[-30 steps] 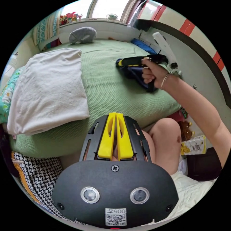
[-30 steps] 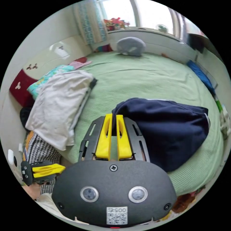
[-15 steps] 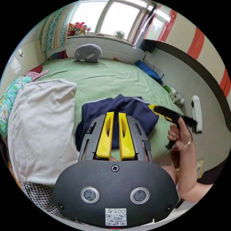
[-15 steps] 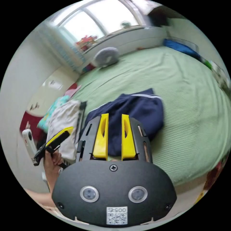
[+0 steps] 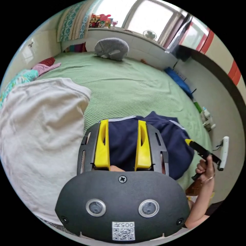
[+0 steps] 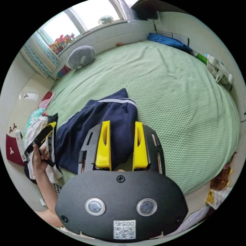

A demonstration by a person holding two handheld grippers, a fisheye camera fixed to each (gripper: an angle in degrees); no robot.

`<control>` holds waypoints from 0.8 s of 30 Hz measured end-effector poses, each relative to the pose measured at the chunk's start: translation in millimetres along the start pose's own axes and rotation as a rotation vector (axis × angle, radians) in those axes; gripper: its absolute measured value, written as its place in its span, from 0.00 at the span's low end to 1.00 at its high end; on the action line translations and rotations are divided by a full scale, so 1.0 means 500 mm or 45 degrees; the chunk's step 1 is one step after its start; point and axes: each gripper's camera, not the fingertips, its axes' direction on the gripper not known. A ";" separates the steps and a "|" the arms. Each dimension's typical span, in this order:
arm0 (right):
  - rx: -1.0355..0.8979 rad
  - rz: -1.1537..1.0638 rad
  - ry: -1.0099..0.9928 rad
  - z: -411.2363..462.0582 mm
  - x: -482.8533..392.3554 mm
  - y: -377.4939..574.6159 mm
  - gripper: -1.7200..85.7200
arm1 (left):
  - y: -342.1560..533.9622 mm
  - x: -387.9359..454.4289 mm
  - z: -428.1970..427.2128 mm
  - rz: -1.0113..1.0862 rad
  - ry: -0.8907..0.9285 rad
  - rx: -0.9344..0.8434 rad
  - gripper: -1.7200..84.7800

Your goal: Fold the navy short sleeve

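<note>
A navy shirt (image 6: pixel 102 115) lies bunched and unfolded near the front edge of a green bed (image 6: pixel 179 97), just beside a pile of pale laundry (image 5: pixel 38 133), as a person poised over it with two hand-held grippers prepares to begin the fold. Judging by the heap, with one pale-trimmed edge turned up on the far side and no clean crease anywhere, the work stands at its opening step: the shirt is on the bed but not yet spread flat. The left gripper (image 5: pixel 122 139) hovers over the shirt's middle with its yellow jaws set wide apart and nothing between them but the cloth seen below. The right gripper (image 6: pixel 120 143) hangs above the shirt's near right part, jaws likewise parted and holding nothing. In the left gripper view the right hand (image 5: pixel 206 169) grips its tool's handle off the bed's near corner, forearm reaching up from below; in the right gripper view the left hand (image 6: pixel 41 153) holds the other tool by the laundry pile, tilted toward the shirt. The next move likely calls for each gripper to drop onto a separate edge of the shirt, perhaps at the hem or shoulders, close on a single layer and draw the fabric outward until it lies flat; taking two layers at once would probably keep the bunching. A grey cushion (image 5: pixel 111 48) rests at the far side of the bed, well apart from the work.
</note>
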 end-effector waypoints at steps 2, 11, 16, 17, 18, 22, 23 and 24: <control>0.007 0.019 -0.024 0.007 0.005 0.001 0.16 | -0.004 -0.001 0.040 0.028 -0.049 -0.084 0.25; 0.078 0.024 0.048 0.002 -0.024 0.012 0.11 | -0.043 -0.055 0.181 -0.081 0.013 -0.263 0.21; 0.005 0.031 0.100 0.005 -0.037 0.009 0.10 | -0.063 -0.037 0.227 -0.020 -0.050 -0.301 0.20; -0.007 0.030 0.119 0.003 -0.040 0.008 0.10 | -0.064 -0.035 0.232 -0.013 -0.058 -0.303 0.20; -0.039 0.023 0.162 -0.001 -0.046 0.009 0.10 | -0.067 -0.031 0.240 -0.012 -0.066 -0.303 0.19; -0.060 -0.011 0.218 -0.014 -0.069 0.020 0.10 | -0.069 -0.026 0.258 -0.066 0.046 -0.304 0.11; -0.057 -0.012 0.217 -0.016 -0.072 0.021 0.10 | -0.068 -0.026 0.259 -0.083 0.088 -0.301 0.09; -0.055 -0.016 0.208 -0.020 -0.077 0.022 0.10 | -0.063 -0.024 0.259 -0.109 0.140 -0.297 0.09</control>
